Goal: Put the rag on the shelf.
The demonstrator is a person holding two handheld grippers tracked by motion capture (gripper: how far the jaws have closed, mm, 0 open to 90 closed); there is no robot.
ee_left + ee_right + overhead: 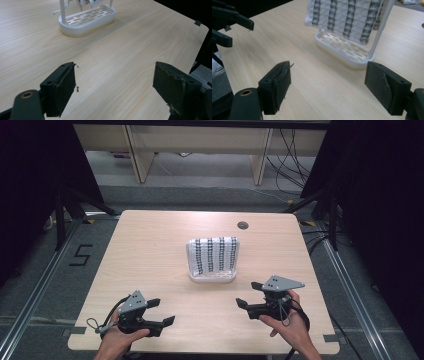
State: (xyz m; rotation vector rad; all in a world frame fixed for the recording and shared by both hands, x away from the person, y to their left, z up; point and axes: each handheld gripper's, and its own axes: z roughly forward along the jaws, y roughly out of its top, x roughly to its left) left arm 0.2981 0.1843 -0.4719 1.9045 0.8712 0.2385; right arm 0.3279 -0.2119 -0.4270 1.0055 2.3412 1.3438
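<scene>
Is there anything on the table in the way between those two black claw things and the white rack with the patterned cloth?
Nothing visible. Bare table lies between the open left gripper and the white rack, and likewise between the open right gripper and the rack. The patterned cloth hangs on the rack itself.

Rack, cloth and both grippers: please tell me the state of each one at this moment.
White rack: upright on the table, untouched.
Patterned cloth: hanging on the rack, not held.
Left gripper: open, holding nothing, apart from the rack.
Right gripper: open, holding nothing, apart from the rack.
</scene>
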